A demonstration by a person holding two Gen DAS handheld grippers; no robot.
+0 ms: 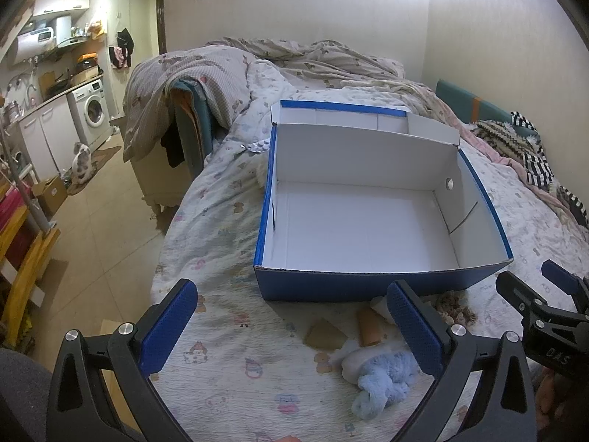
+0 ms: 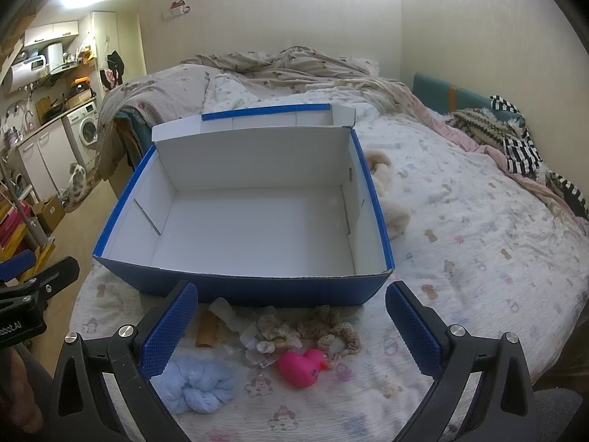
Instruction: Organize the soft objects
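Progress looks nil: the blue box (image 2: 243,287) sits on the bed (image 2: 478,243) with nothing inside. The blue fluffy scrunchie (image 2: 198,386), pink duck (image 2: 302,366) and floral scrunchies (image 2: 331,331) lie just before it. Left gripper (image 1: 291,331) and right gripper (image 2: 291,331) both gape wide, holding nothing.

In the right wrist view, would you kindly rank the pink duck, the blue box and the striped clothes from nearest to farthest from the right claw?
1. Pink duck: on the quilt between the right claw's fingers.
2. Blue box: just ahead, open and empty.
3. Striped clothes: far right, by the wall.
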